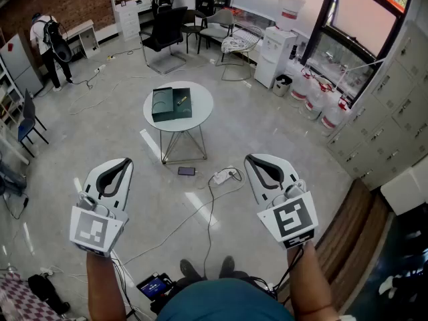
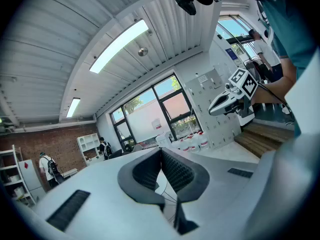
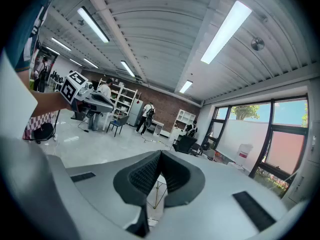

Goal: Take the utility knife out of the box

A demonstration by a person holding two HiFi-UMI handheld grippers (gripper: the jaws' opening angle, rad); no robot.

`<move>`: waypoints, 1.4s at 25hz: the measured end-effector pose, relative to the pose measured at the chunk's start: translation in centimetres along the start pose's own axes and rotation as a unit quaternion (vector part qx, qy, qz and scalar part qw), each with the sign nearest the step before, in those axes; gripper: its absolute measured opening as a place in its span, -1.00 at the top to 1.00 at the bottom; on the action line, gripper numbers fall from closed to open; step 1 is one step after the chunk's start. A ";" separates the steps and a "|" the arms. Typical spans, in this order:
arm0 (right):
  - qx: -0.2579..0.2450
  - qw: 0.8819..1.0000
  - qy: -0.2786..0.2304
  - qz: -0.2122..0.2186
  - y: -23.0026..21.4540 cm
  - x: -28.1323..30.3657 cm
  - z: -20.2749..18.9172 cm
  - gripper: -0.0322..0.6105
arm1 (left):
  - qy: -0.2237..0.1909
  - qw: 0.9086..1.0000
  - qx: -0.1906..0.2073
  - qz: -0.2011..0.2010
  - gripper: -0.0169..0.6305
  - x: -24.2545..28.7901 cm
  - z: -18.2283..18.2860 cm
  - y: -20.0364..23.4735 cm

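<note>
A dark green open box [image 1: 171,103] lies on a small round white table [image 1: 200,102] well ahead of me. A small yellowish object [image 1: 180,100], perhaps the utility knife, rests inside the box. My left gripper [image 1: 124,161] hangs low at the left, far short of the table, its jaws shut with nothing between them. My right gripper [image 1: 253,157] hangs at the right, likewise shut and empty. In the left gripper view the gripper [image 2: 161,150] points up toward ceiling and windows; in the right gripper view the gripper [image 3: 161,154] shows the table legs [image 3: 158,193] through the gap below its jaws.
A phone [image 1: 186,171], a power strip [image 1: 223,176] and cables lie on the floor between me and the table. Black chairs [image 1: 164,35] stand beyond it, water bottles [image 1: 314,95] at the right wall. A person [image 1: 48,42] stands far left.
</note>
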State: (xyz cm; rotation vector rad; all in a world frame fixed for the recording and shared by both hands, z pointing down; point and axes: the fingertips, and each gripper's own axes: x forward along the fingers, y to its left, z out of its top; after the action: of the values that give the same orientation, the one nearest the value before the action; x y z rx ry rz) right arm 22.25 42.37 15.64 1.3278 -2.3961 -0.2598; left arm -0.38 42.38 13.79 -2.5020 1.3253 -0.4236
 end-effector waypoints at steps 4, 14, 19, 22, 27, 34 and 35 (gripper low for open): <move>-0.010 1.000 -0.006 0.001 0.3 0.3 0.0 0.79 | -0.003 1.000 -0.004 0.000 0.89 -0.2 -0.3 0.2; 0.012 1.000 -0.009 -0.007 0.6 1.2 0.0 0.78 | -0.004 1.000 -0.007 -0.006 0.89 0.1 -1.2 1.1; 0.033 0.999 -0.006 -0.011 1.0 1.9 -0.2 0.78 | -0.005 1.000 -0.009 -0.011 0.89 0.2 -2.1 1.6; 0.036 0.999 -0.002 -0.015 1.3 2.2 -0.1 0.78 | -0.004 1.000 -0.011 -0.015 0.89 0.1 -2.6 2.0; 0.037 0.999 0.007 -0.022 2.2 3.1 0.5 0.78 | -0.006 1.000 -0.014 -0.023 0.89 -0.5 -3.3 3.5; 0.038 0.999 0.013 -0.035 4.3 4.6 1.5 0.78 | -0.020 0.999 -0.016 -0.029 0.89 -1.7 -4.7 6.1; 0.037 0.999 0.013 -0.035 4.6 4.7 1.7 0.78 | -0.022 0.999 -0.016 -0.030 0.89 -1.8 -5.0 6.4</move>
State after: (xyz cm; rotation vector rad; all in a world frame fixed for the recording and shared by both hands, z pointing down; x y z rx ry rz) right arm 15.71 40.80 16.78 1.4414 -2.3608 -0.1733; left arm -8.07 39.93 15.75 -2.5666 1.2540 -0.3609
